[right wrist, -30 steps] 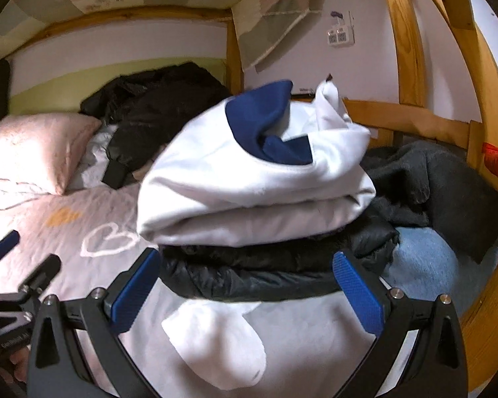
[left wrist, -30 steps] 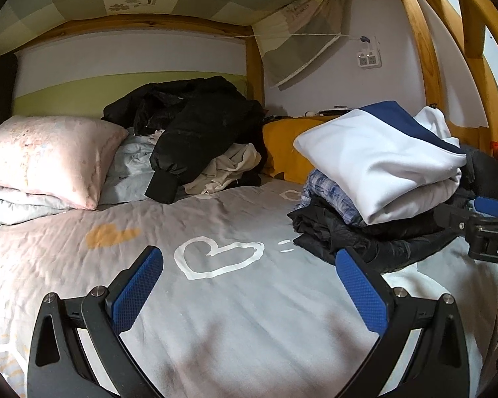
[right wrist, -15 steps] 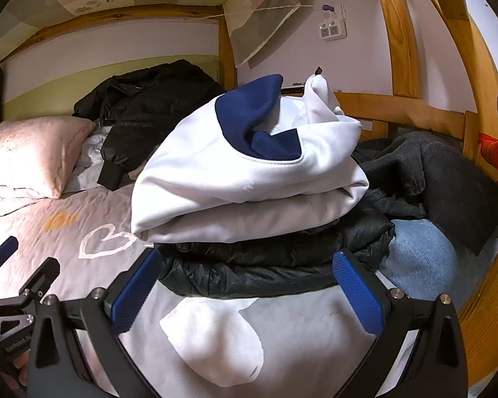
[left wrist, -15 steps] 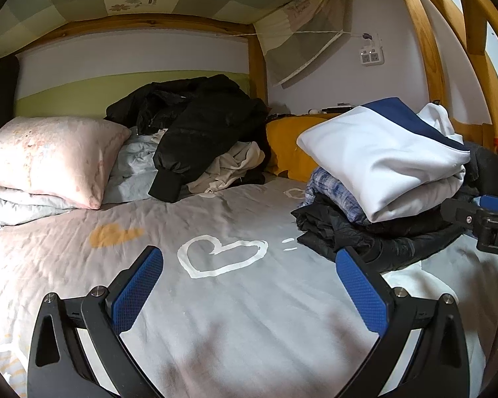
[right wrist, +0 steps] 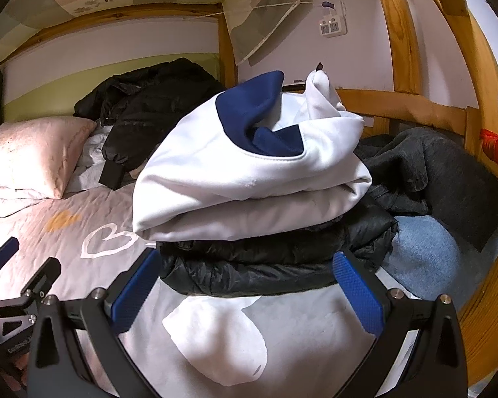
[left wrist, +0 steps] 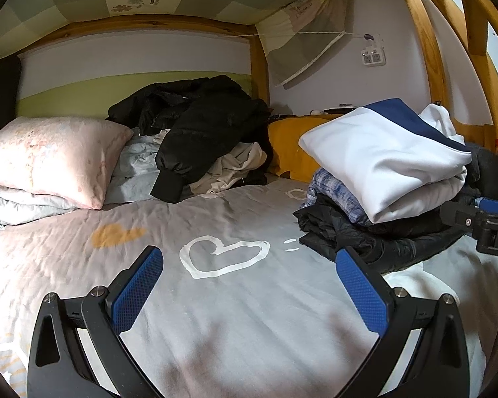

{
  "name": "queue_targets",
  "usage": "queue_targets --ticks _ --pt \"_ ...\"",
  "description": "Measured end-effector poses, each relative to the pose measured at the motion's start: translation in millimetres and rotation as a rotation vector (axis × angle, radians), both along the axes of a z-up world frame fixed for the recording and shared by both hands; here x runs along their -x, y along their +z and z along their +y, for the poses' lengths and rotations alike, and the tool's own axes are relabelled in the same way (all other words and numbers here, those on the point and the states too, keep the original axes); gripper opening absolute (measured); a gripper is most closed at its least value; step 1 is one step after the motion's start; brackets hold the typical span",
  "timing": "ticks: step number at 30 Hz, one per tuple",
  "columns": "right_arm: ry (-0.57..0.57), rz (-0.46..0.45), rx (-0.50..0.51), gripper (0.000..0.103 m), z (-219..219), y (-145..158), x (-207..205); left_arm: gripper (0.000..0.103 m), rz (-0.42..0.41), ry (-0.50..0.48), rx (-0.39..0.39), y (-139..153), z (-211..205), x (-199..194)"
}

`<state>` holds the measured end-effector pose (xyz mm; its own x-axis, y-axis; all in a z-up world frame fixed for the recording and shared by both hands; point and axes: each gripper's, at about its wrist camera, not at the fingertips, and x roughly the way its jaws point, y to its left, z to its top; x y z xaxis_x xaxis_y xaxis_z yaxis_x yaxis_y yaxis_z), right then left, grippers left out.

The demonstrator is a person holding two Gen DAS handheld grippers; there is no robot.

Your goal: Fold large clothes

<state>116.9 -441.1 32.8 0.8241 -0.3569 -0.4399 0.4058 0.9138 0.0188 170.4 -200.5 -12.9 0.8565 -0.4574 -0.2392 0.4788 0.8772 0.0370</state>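
Note:
A folded white and navy sweatshirt (right wrist: 249, 179) tops a stack, over a plaid garment (left wrist: 332, 189) and a folded black puffer jacket (right wrist: 275, 262). The same stack (left wrist: 381, 172) shows at the right of the left wrist view. My right gripper (right wrist: 249, 285) is open just in front of the stack's base, nothing between its fingers. My left gripper (left wrist: 249, 282) is open and empty over the grey heart-print sheet (left wrist: 222, 298). An unfolded heap of black jackets and pale clothes (left wrist: 202, 132) lies at the head of the bed.
A pink pillow (left wrist: 53, 156) lies at the left, an orange cushion (left wrist: 292, 146) behind the stack. Dark grey clothing (right wrist: 428, 172) and a blue item (right wrist: 421, 258) lie by the wooden bed rail (right wrist: 415, 109). The wall carries a power socket (left wrist: 373, 56).
The right gripper has drawn slightly closer to the stack and lower. The left gripper has barely shifted. Both stay open and empty.

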Motion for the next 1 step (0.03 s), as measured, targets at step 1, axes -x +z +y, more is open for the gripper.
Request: queue_targets --ticks 1 --pt "0.001 0.002 -0.002 0.103 0.4 -0.2 -0.4 0.103 0.000 -0.001 0.000 -0.1 0.5 -0.1"
